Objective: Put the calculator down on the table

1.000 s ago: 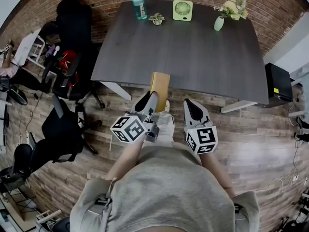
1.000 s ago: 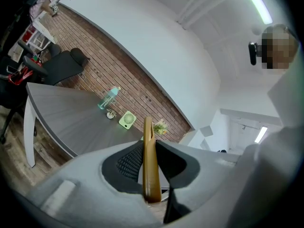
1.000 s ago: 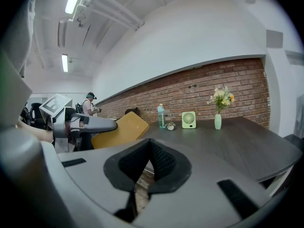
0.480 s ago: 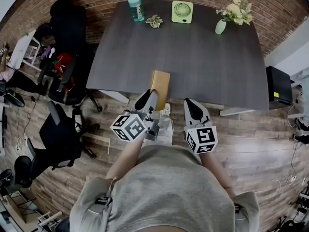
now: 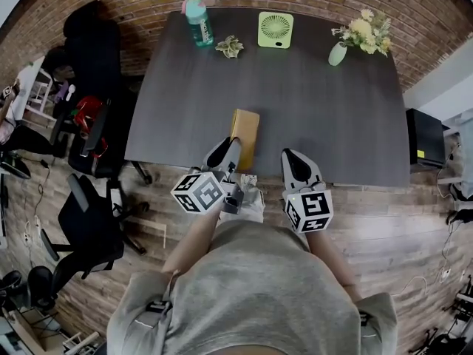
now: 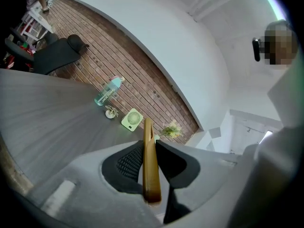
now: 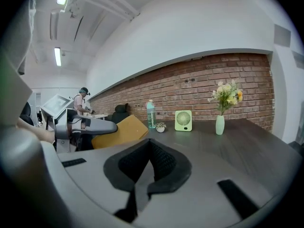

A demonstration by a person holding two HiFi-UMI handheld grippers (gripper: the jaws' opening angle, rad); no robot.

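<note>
1. We have the left gripper [image 5: 224,156] clamped on the calculator [image 5: 245,130], which it holds over the table [image 5: 325,109] near its 6 o'clock edge.
2. Our right gripper [image 5: 295,166], at the calculator's 3 o'clock, is closed and empty.
3. We judge that lowering and releasing remain.

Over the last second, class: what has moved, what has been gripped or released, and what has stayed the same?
The person moved forward, carrying the calculator from the near edge to well over the table. Nothing gripped or released: left tongs stay shut on it, right tongs stay shut, empty.
</note>
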